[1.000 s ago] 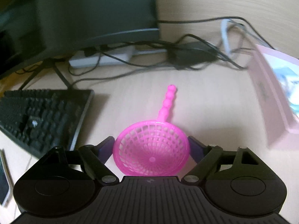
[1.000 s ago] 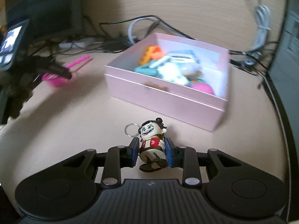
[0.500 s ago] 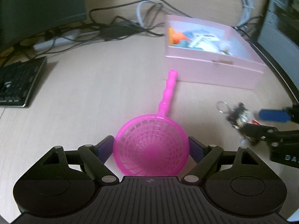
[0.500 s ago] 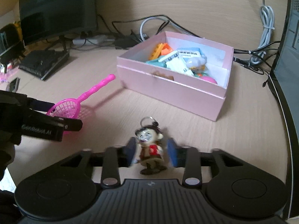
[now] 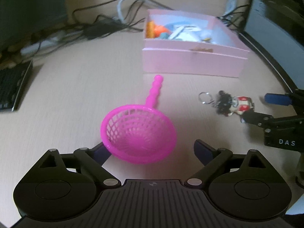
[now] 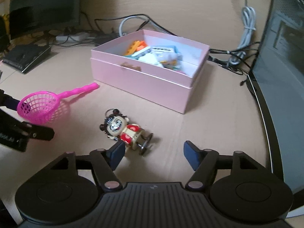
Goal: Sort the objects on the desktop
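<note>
— Left gripper (image 5: 150, 150)? Just opened wider; pink toy strainer (image 5: 138, 133) tipped free on desk (image 5: 76, 95).
— Right gripper (image 6: 153, 153)? Also just spread apart; figurine keychain (image 6: 123, 131) dropped flat, near pink box (image 6: 144, 83).

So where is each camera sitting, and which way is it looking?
Left wrist: on the left gripper, looking forward and down at the pink strainer, its own open fingers below.
Right wrist: on the right gripper, facing the doll keychain, fingers open.
Both show the pink box, strainer, keychain and the other gripper.
</note>
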